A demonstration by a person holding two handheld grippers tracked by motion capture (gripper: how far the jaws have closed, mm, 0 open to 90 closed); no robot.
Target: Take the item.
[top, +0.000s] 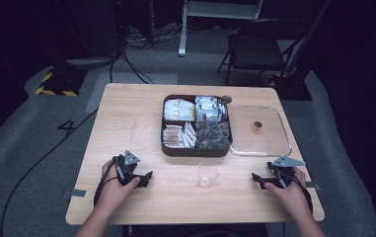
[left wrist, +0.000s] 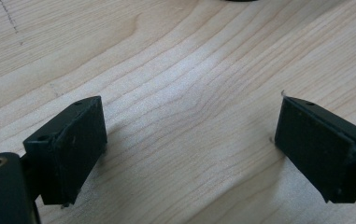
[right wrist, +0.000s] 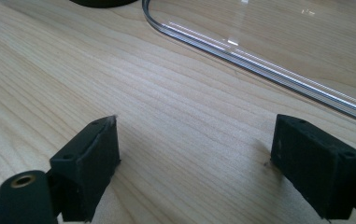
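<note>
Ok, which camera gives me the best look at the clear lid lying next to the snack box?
The high view: the whole clear lid shows there, flat on the table right of the snack box, with a small knob at its middle. The right gripper view catches just one curved edge of the lid. The left gripper view shows bare wood.

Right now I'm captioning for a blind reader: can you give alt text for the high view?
A person's hands rest a left gripper and right gripper on a wooden table, an empty glass between them. Beyond sit a dark box of packets and its clear lid.
</note>
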